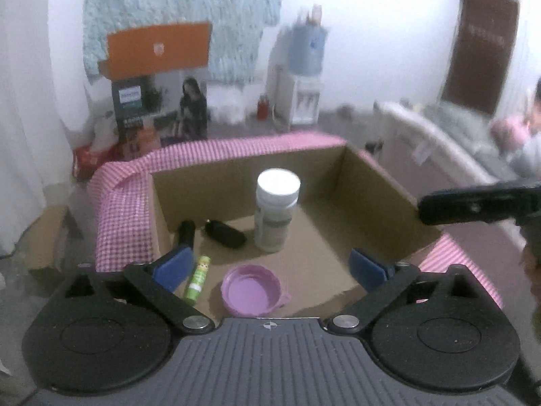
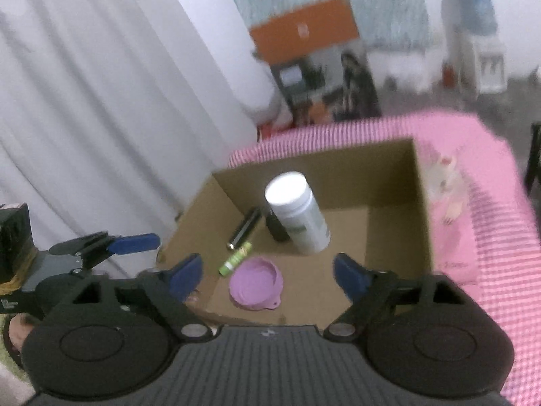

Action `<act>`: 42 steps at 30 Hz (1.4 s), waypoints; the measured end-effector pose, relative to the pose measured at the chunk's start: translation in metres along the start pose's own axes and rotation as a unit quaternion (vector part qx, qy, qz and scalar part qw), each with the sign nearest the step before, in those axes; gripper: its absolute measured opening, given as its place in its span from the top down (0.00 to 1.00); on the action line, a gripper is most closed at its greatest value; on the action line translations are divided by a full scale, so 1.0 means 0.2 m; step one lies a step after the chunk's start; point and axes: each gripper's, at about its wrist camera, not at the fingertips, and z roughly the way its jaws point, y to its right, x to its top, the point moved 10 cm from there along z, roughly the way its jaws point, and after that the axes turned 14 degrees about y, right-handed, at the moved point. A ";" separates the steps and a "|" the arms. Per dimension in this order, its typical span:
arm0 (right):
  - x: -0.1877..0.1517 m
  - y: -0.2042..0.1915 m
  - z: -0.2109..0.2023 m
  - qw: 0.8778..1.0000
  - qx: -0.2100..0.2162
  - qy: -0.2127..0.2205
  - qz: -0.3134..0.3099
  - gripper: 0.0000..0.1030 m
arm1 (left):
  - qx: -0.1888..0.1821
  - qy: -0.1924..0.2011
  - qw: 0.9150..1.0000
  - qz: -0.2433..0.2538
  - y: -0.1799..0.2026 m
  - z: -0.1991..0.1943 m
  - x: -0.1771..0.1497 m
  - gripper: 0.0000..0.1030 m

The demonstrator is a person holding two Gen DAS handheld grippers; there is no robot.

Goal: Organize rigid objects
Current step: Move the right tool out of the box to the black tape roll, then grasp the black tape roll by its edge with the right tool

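Observation:
An open cardboard box (image 1: 375, 186) (image 2: 399, 230) sits on a pink checked cloth. Inside it stand a white bottle (image 1: 275, 215) (image 2: 299, 215), a purple bowl (image 1: 253, 289) (image 2: 256, 282), a green tube (image 1: 198, 277) (image 2: 236, 257), and dark objects (image 1: 226, 233) (image 2: 245, 228) at the back left. My left gripper (image 1: 270, 267) is open and empty over the box's near edge. My right gripper (image 2: 268, 275) is open and empty above the purple bowl. The left gripper also shows in the right wrist view (image 2: 135, 243).
A pink checked cloth (image 1: 121, 209) (image 2: 490, 203) covers the surface under the box. A white toy figure (image 2: 444, 182) lies on the cloth right of the box. A white curtain (image 2: 101, 118) hangs at the left. Boxes and a water dispenser (image 1: 304, 77) stand behind.

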 end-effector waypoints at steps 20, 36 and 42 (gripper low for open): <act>-0.36 -0.27 -0.45 0.968 -0.130 0.099 -0.193 0.00 | -0.004 0.006 0.996 -0.092 0.00 -0.29 -0.39 0.00; -0.78 -0.15 -0.15 0.998 -0.051 -0.035 -0.024 0.02 | 0.038 -0.086 0.993 0.077 0.16 -0.09 -0.77 0.04; -0.85 -0.17 -0.05 0.997 -0.042 -0.069 -0.012 0.20 | 0.024 -0.094 0.991 0.095 0.20 -0.05 -0.81 0.12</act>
